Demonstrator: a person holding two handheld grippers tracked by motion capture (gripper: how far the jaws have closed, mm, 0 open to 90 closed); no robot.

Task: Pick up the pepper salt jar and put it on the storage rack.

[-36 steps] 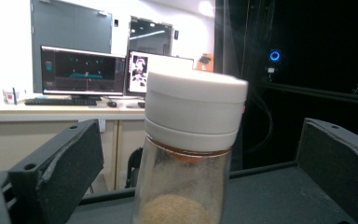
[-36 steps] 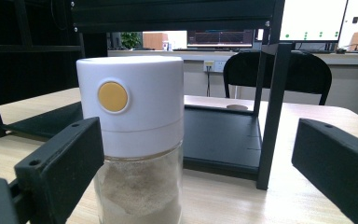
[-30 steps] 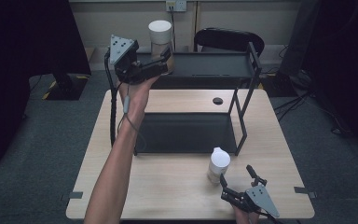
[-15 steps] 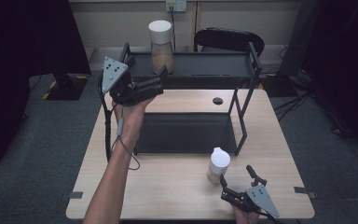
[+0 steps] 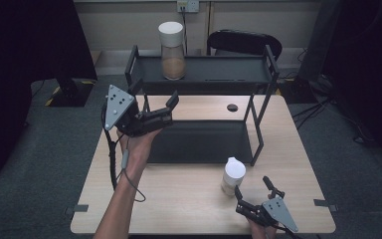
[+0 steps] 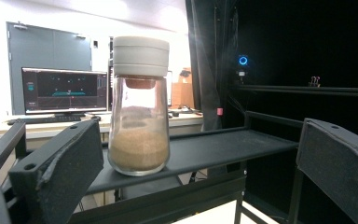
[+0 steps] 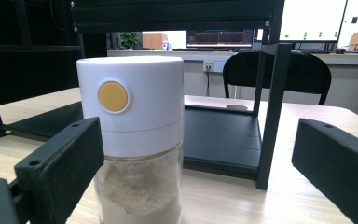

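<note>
A glass jar of brown powder with a white lid [image 5: 172, 51] [image 6: 139, 107] stands upright on the top shelf of a black two-tier rack [image 5: 214, 69], towards its left end. My left gripper [image 5: 158, 105] [image 6: 186, 163] hangs open in front of the rack, below and a little left of that jar, with nothing between its jaws. A second jar with a white cap and a yellow button [image 5: 233, 175] [image 7: 134, 140] stands on the table in front of the rack's right leg. My right gripper [image 5: 252, 187] [image 7: 191, 177] is open right behind it, jaws on either side, apart from it.
The rack's lower tray [image 5: 199, 142] lies flat on the wooden table [image 5: 179, 199]. A small black disc [image 5: 233, 107] lies on the table behind the rack. A black chair [image 5: 243, 44] stands beyond the far edge. Dark curtains hang on both sides.
My left gripper has let go of the brown-powder jar, which now stands on the top shelf, and has drawn back towards me and down. The right gripper has stayed put.
</note>
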